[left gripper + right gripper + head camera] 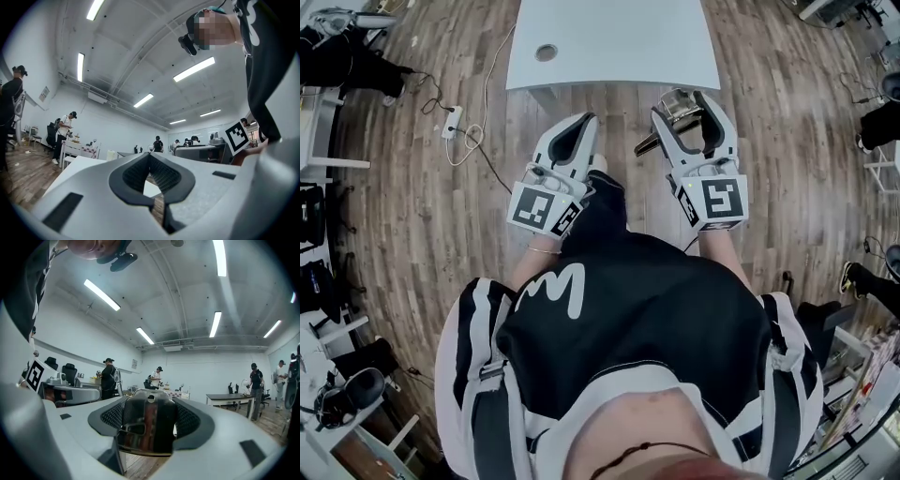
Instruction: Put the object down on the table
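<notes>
My right gripper (683, 101) is shut on a shiny metal cup-like object (679, 107) with a short handle sticking out to the left. I hold it over the wooden floor, just short of the near edge of the white table (619, 42). In the right gripper view the metal object (147, 425) fills the space between the dark pads of the gripper (149, 398). My left gripper (590, 120) is beside it on the left, shut with nothing in it, its tips meeting. In the left gripper view the gripper (149, 156) points toward the table (79, 166).
The table has a round cable hole (546, 52) near its left side. A power strip (451, 122) with a trailing cable lies on the floor at the left. Other desks, chairs and several people stand around the room's edges.
</notes>
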A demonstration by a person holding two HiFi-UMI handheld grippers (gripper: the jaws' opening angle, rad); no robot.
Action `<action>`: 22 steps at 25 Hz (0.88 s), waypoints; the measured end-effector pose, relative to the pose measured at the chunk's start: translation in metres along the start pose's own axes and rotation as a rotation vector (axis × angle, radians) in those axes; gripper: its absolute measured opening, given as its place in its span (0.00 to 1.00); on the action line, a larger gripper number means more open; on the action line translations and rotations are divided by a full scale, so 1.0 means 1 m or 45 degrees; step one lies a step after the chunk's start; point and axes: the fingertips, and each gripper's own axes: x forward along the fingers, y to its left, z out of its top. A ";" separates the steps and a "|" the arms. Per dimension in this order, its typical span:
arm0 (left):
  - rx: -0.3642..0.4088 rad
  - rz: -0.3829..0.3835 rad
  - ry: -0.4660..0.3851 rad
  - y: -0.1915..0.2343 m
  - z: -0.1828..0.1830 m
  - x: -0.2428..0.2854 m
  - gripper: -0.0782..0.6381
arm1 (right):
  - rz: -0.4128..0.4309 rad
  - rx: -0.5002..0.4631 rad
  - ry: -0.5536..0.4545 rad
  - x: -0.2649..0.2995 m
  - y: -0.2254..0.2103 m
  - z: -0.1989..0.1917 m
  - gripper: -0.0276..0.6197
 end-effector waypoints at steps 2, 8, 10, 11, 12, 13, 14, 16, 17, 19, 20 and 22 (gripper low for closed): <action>0.008 -0.018 -0.009 0.011 0.002 0.012 0.12 | -0.003 -0.004 -0.003 0.013 -0.002 0.001 0.52; 0.036 -0.069 -0.035 0.045 0.004 0.056 0.12 | -0.011 -0.015 0.002 0.061 -0.015 -0.007 0.52; 0.034 -0.075 -0.028 0.062 0.002 0.070 0.12 | -0.009 -0.022 0.003 0.082 -0.022 -0.008 0.52; 0.034 -0.077 -0.026 0.071 0.002 0.077 0.12 | -0.012 -0.027 0.000 0.092 -0.026 -0.008 0.52; 0.035 -0.079 -0.027 0.081 0.002 0.086 0.12 | -0.017 -0.031 -0.005 0.103 -0.031 -0.006 0.52; 0.035 -0.082 -0.029 0.092 0.003 0.096 0.12 | -0.025 -0.034 -0.010 0.114 -0.037 -0.005 0.52; 0.036 -0.088 -0.029 0.103 0.004 0.107 0.12 | -0.034 -0.034 -0.012 0.126 -0.043 -0.004 0.52; 0.034 -0.108 -0.017 0.123 0.005 0.128 0.12 | -0.052 -0.026 -0.007 0.151 -0.053 -0.004 0.52; 0.033 -0.119 -0.011 0.132 0.006 0.137 0.12 | -0.057 -0.019 -0.004 0.163 -0.057 -0.005 0.52; 0.038 -0.138 -0.008 0.150 0.009 0.154 0.12 | -0.067 -0.011 -0.002 0.185 -0.065 -0.004 0.52; 0.042 -0.147 -0.007 0.158 0.010 0.163 0.12 | -0.074 -0.009 -0.004 0.196 -0.069 -0.004 0.52; 0.043 -0.166 0.002 0.174 0.010 0.178 0.12 | -0.091 -0.006 -0.004 0.216 -0.076 -0.004 0.52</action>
